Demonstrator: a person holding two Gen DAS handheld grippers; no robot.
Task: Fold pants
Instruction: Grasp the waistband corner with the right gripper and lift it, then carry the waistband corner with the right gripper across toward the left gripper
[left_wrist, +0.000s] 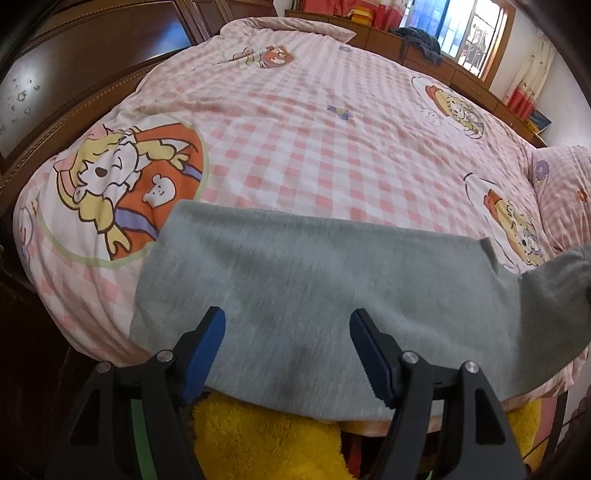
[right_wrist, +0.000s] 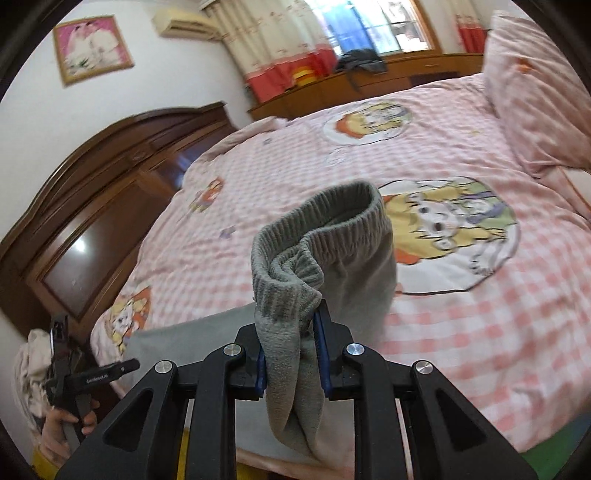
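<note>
Grey pants (left_wrist: 295, 266) lie flat across the near edge of the bed, and one end rises off to the right. My left gripper (left_wrist: 287, 315) hovers just over this flat part, open, with nothing between its blue pads. My right gripper (right_wrist: 290, 314) is shut on the pants' ribbed band (right_wrist: 314, 229), which stands up in a loop above the bed while loose cloth hangs down between the fingers. The flat grey part (right_wrist: 184, 332) shows at lower left in the right wrist view. Beside it a hand (right_wrist: 66, 421) holds the left gripper.
The bed carries a pink checked cover (left_wrist: 314, 147) with cartoon prints. A pillow (right_wrist: 528, 110) lies at its right end. Dark wooden furniture (right_wrist: 92, 206) stands along the left side, a low wooden cabinet (right_wrist: 369, 85) under the window. Yellow plush (left_wrist: 266, 443) sits below the near edge.
</note>
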